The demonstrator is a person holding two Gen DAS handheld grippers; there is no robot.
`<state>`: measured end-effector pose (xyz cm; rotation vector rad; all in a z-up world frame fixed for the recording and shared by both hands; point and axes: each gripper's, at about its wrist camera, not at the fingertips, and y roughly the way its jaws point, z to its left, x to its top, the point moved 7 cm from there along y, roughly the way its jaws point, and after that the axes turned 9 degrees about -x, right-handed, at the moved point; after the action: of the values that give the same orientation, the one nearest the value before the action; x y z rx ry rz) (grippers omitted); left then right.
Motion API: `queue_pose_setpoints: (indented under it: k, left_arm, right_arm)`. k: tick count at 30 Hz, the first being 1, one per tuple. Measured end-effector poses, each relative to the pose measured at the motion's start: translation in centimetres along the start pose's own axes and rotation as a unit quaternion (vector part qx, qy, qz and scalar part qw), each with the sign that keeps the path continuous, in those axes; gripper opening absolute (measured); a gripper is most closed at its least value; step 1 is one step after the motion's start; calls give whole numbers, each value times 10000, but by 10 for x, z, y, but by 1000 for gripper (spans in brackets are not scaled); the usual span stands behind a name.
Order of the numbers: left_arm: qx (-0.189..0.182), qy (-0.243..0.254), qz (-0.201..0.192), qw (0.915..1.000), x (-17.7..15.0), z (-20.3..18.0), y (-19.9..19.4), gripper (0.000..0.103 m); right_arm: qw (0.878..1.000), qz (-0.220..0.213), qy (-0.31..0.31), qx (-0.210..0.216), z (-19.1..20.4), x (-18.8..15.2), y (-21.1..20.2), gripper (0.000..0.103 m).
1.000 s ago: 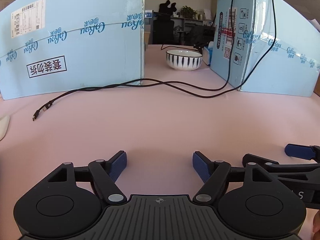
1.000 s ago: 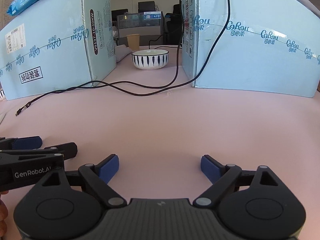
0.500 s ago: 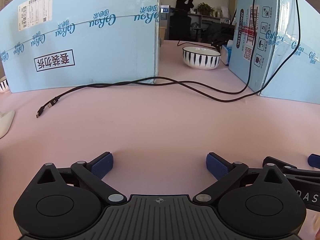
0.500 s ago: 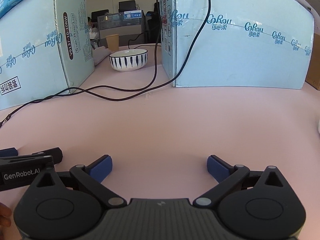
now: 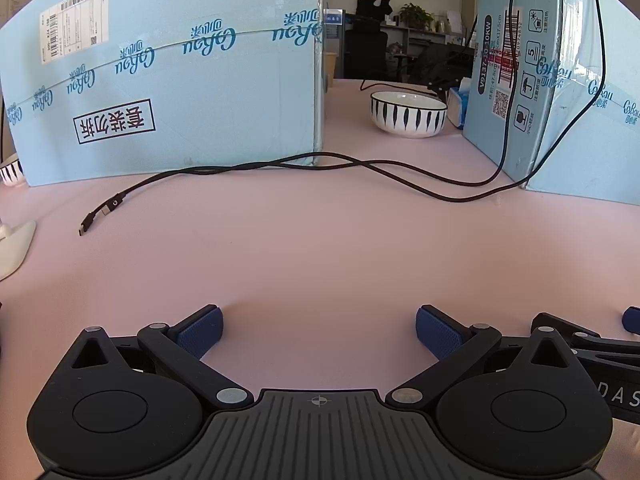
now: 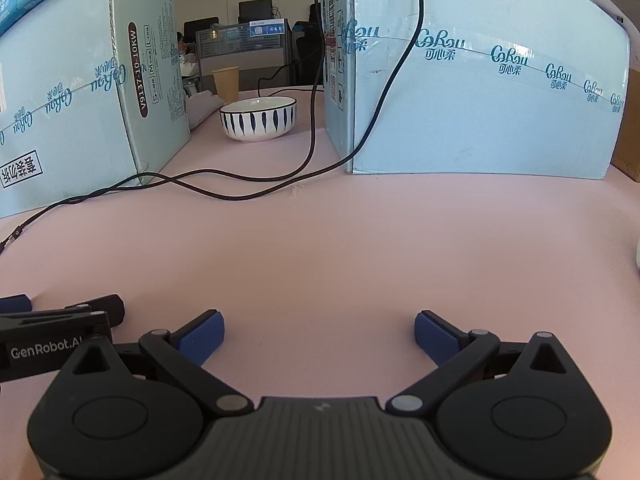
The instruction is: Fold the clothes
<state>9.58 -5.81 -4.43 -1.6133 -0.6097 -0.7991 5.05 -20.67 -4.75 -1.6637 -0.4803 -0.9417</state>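
No garment shows in either view; only the bare pink tabletop lies ahead of both grippers. My left gripper is open wide just above the pink surface, with nothing between its blue pads. My right gripper is open just as wide and equally empty, its blue pads apart over the tabletop. The two sit side by side: the right gripper pokes in at the right edge of the left wrist view, and the left gripper at the left edge of the right wrist view.
Two tall light-blue cartons stand at the back with a gap between them. A striped white bowl sits in that gap. A black cable with a loose plug trails across the table. A white object lies at the left edge.
Both grippers' jaws have spread wider. The left wrist view has swung slightly to the left; both hands have otherwise stayed over the same patch of table.
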Motion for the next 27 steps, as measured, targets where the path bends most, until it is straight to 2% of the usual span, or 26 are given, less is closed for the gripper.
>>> queue_pose_setpoints:
  k: [27]
  left_arm:
    - [38,-20,-8,10000,0,0,0,103]
  right_arm:
    - [10000,27,-31,10,-1,1,1,103]
